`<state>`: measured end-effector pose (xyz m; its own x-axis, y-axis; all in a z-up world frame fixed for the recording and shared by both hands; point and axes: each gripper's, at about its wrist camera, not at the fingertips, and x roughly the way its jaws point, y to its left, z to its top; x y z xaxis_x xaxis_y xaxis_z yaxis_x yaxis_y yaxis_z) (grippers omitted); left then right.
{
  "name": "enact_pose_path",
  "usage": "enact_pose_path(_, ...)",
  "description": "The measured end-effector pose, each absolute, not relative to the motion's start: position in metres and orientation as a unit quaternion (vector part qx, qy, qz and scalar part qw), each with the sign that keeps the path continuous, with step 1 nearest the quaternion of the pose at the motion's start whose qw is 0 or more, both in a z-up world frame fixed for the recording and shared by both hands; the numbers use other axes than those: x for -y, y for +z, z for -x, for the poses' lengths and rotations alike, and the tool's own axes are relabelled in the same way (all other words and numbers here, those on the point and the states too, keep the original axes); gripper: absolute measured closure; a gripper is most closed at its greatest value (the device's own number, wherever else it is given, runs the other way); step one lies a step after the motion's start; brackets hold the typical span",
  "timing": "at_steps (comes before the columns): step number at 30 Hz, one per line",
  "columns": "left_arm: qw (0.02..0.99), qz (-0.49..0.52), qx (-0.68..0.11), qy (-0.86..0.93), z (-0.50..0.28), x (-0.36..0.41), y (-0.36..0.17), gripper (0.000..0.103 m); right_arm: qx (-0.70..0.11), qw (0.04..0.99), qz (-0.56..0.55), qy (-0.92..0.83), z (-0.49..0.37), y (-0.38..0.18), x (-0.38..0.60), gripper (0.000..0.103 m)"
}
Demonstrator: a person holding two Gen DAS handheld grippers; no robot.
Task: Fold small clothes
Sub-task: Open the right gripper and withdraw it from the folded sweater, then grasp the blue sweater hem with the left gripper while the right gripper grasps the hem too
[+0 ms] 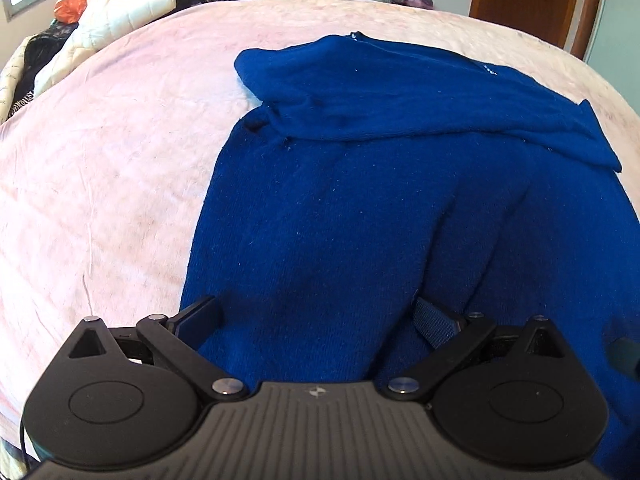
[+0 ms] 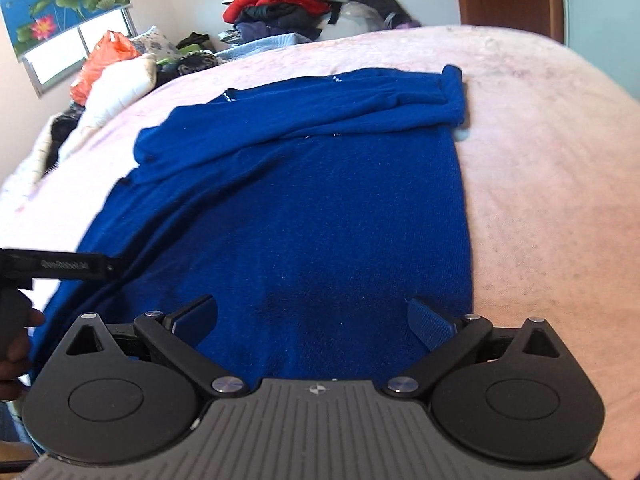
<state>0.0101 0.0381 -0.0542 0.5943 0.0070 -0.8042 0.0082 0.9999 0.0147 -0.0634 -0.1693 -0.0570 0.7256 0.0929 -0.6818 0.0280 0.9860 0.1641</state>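
A pink bedspread [image 2: 540, 200] fills both views, and on it lies a blue sweater [image 2: 304, 216], spread flat with its sleeves folded across the chest at the end farthest from the cameras. Beyond the sweater's far end, a heap of mixed clothes [image 2: 280, 4] sits against the wall. At the sweater's near hem, the left gripper [image 1: 316, 320] and the right gripper [image 2: 312, 316] hover side by side, each with its fingers spread wide and nothing between them. The step in hand appears to be taking up the hem: each gripper should pinch both layers near its own corner of the sweater, then lift evenly and carry the hem toward the folded sleeves, keeping the edges square.
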Motion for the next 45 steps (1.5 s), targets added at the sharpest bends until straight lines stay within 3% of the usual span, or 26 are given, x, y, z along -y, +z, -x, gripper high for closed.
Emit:
enact_pose_path(6, 0.900, -0.020, -0.436, 0.005, -0.004, -0.032, -0.053, 0.000, -0.379, 0.925, 0.008, 0.017, 0.063, -0.063, 0.150, 0.000)
enact_pose_path(15, 0.903, -0.050, -0.427, -0.015, 0.002, -0.028, -0.047, 0.000, -0.354, 0.925, -0.118, 0.064, 0.079, -0.050, 0.190, 0.004)
enact_pose_path(29, 0.908, -0.069, -0.411, -0.040, 0.031, -0.066, -0.031, 0.000, -0.331, 0.931, -0.138, 0.067, 0.108, -0.017, 0.236, 0.016)
enact_pose_path(45, 0.848, 0.045, -0.487, -0.202, 0.063, -0.156, -0.038, 0.000, -0.396, 0.889, -0.197, 0.119, 0.147, -0.036, 0.278, 0.024)
